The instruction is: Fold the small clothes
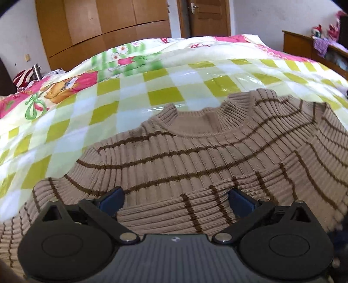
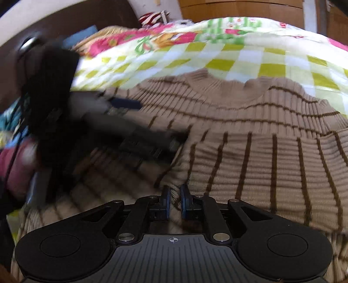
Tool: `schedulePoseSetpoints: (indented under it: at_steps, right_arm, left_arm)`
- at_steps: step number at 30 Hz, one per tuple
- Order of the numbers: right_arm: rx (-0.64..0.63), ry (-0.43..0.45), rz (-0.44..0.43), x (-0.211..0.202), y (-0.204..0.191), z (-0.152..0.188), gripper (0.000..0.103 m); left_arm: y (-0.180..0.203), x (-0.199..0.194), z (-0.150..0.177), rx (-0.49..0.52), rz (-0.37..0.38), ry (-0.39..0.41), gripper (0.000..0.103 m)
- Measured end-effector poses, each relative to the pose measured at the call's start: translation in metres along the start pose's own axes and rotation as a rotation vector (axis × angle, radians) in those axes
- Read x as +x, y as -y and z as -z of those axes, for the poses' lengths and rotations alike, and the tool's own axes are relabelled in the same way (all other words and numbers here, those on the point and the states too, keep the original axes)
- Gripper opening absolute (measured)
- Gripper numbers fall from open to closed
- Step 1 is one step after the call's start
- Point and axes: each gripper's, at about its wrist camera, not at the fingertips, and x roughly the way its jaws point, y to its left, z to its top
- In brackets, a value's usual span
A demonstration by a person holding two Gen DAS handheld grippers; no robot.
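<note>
A small tan ribbed sweater [image 1: 195, 156] with thin brown stripes lies on the bed, neck hole away from me, both sleeves folded across its lower front. My left gripper [image 1: 176, 199] is open, its blue-padded jaws wide apart over the folded sleeve, holding nothing. My right gripper [image 2: 174, 199] is shut on a pinch of the sweater [image 2: 250, 141] near its lower edge. In the right wrist view the left gripper [image 2: 121, 122] shows blurred at the left, lying over the sweater's left side.
The sweater rests on a green-and-white checked plastic sheet [image 1: 121, 91] over a pink floral quilt [image 1: 50, 91]. Wooden wardrobe [image 1: 97, 26] and door [image 1: 206, 15] stand behind the bed. A wooden cabinet [image 1: 304, 45] is at the right. A dark headboard [image 2: 71, 28] shows.
</note>
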Motion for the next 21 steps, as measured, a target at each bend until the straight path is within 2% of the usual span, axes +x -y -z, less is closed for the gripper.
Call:
schedulePoseSetpoints:
  at_steps: [5,9,11,14,18,21]
  right_arm:
    - [-0.021,-0.05,0.023,-0.007,-0.011,-0.002,0.013]
    - [-0.031,-0.076,0.063,-0.008,-0.02,-0.004,0.013]
    - [-0.035,-0.06,0.075,-0.015,-0.027,-0.008,0.013]
    - [-0.02,-0.023,0.079,-0.02,-0.033,-0.015,0.013]
    - [0.005,0.015,0.111,-0.005,-0.034,-0.022,0.013]
    - [0.06,0.021,0.075,0.01,-0.025,-0.024,0.013]
  left_arm:
    - [-0.012,-0.011,0.0,-0.046,-0.038,0.019,0.103]
    - [-0.028,-0.039,0.003,-0.077,-0.027,0.059,0.103]
    - [-0.036,-0.053,0.011,-0.101,-0.016,0.075,0.103]
    - [-0.04,-0.055,0.021,-0.112,-0.001,0.062,0.103]
    - [-0.037,-0.045,0.027,-0.094,-0.004,0.037,0.103]
    - [-0.032,-0.031,0.025,-0.076,-0.044,-0.005,0.103]
